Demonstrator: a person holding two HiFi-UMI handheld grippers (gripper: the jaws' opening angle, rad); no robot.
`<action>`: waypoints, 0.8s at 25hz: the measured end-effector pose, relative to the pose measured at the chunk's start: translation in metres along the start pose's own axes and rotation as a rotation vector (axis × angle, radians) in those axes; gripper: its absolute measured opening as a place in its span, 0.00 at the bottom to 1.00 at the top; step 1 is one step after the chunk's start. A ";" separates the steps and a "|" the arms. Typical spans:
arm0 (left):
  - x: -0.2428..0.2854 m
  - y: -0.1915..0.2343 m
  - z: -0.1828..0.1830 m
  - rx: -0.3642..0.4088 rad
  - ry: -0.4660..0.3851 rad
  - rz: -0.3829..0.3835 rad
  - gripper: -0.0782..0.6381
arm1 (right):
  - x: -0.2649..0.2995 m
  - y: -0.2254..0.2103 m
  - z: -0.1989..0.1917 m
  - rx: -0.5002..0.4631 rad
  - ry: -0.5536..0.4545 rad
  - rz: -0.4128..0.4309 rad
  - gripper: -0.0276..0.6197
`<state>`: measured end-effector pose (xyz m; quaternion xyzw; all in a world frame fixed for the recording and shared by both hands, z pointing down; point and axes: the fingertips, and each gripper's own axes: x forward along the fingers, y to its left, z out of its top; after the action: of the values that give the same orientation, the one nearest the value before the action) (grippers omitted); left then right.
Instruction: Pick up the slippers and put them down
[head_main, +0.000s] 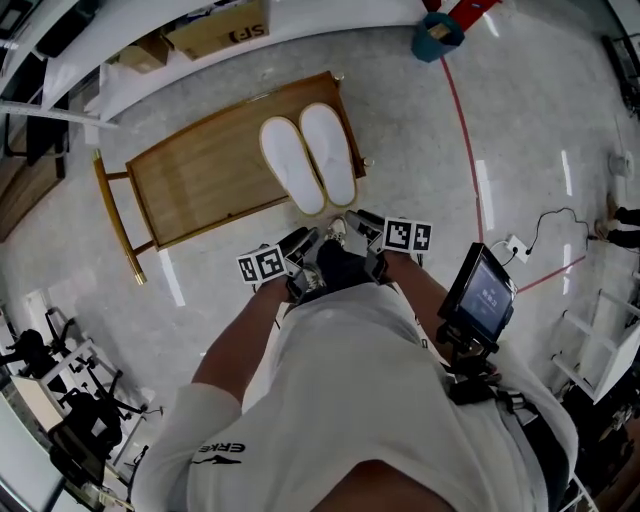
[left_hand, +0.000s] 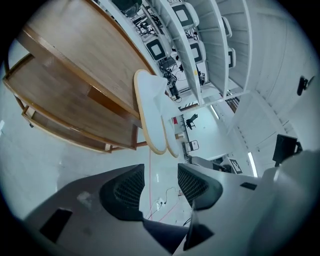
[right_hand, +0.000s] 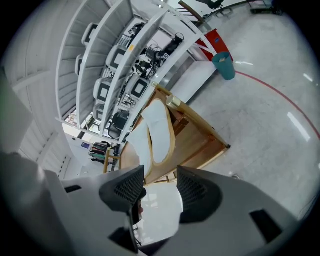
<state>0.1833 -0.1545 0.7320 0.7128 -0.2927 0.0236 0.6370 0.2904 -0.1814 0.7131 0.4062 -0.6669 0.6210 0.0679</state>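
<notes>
Wooden trolley (head_main: 200, 190): white slippers (head_main: 308, 155) paired at its near edge.
Your left gripper (left_hand: 159, 182) and right gripper (right_hand: 160, 182) gape empty: pair apparently set down.

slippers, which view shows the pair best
Head view: both slippers show whole from above, side by side on the wooden table. The left gripper view shows them edge-on; the right gripper view shows them foreshortened, at a slant.

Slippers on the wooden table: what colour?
The slippers are white, best seen in the head view; the left gripper view shows a tan sole edge.
</notes>
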 end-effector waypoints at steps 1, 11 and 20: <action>-0.002 -0.001 -0.002 0.006 -0.001 -0.006 0.37 | -0.002 0.001 -0.004 -0.003 0.000 0.000 0.33; -0.053 -0.030 -0.038 0.062 -0.058 -0.077 0.37 | -0.030 0.043 -0.055 -0.048 -0.049 0.055 0.33; -0.099 -0.093 -0.031 0.198 -0.174 -0.158 0.36 | -0.070 0.101 -0.067 -0.207 -0.160 0.115 0.33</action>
<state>0.1533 -0.0859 0.6138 0.7922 -0.2859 -0.0597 0.5358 0.2453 -0.1001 0.6084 0.4064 -0.7530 0.5172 0.0202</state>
